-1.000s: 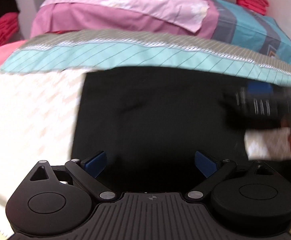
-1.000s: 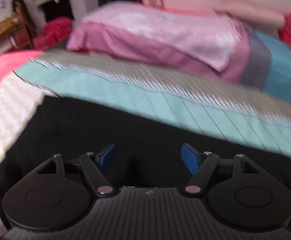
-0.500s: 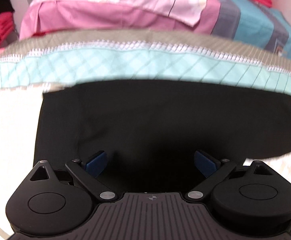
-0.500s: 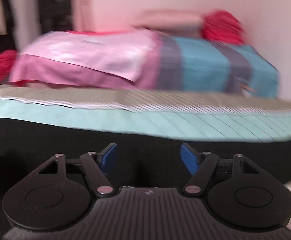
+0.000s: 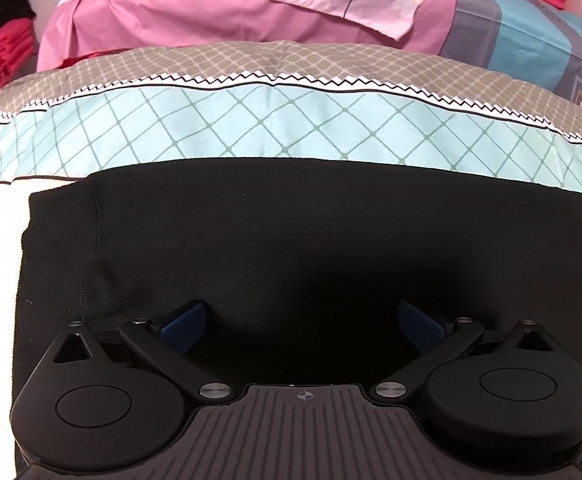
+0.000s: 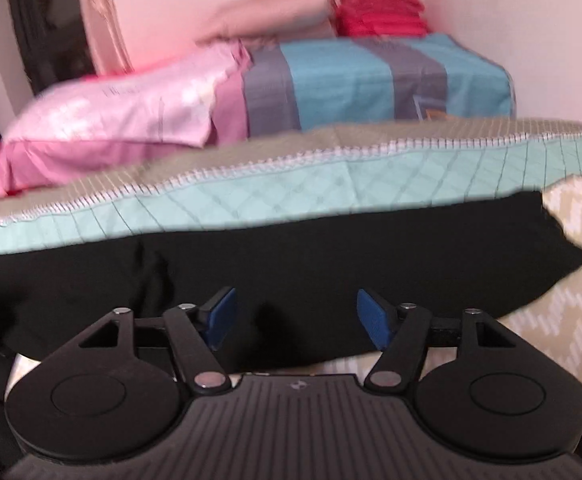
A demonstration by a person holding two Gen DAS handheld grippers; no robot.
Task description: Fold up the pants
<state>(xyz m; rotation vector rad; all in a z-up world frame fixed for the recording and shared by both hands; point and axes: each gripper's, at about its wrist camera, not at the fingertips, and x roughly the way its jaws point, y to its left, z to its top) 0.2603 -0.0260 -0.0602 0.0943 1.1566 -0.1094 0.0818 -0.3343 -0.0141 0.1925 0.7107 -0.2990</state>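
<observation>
Black pants lie flat across the pale patterned bed cover, reaching from the left edge to the right. My left gripper hovers over their left part, near a stitched hem, open, with only cloth below its blue pads. In the right wrist view the pants end in a pointed corner at the right. My right gripper hangs above the pants' near edge; its jaws are opening and nothing sits between the pads.
Behind the pants lies a folded teal and grey quilt, then pink bedding and a blue-grey striped pillow. Red folded clothes are stacked by the wall. Cream zigzag cover shows at the right.
Both grippers have swept sideways over the pants: the left one toward the left hem, the right one toward the right end. The right gripper has left the left wrist view.
</observation>
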